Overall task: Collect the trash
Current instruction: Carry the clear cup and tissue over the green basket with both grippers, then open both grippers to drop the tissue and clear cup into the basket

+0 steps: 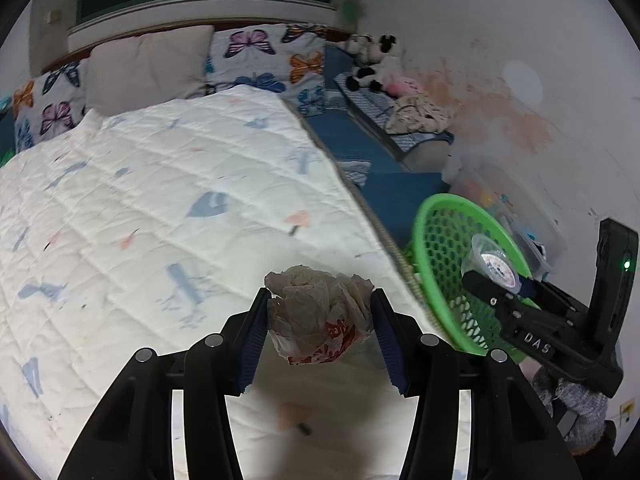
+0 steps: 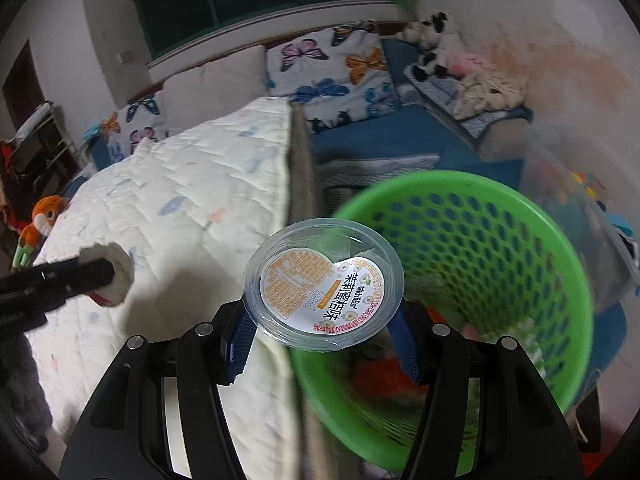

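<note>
- Left gripper (image 1: 320,316): fingers clamped on a crumpled paper wrapper (image 1: 320,312), white with red print, held above the quilt (image 1: 160,200) on the bed, near its edge.
- Wrapper looks very light and soft; it squashes between the pads. Grip across the middle of the ball seems sound. Risk: loose folds snagging on a pad at release.
- Right gripper (image 2: 324,320): fingers clamped on the sides of a clear plastic cup (image 2: 324,284) with a printed foil lid partly peeled, held over the near rim of the green basket (image 2: 520,240) beside the bed.
- Cup looks light, thin-walled, smooth; probably slippery and easy to dent. Holding below the rim, as now, seems best.
- Whether the cup has contents: cannot tell.
- Basket already holds some blurred items.
</note>
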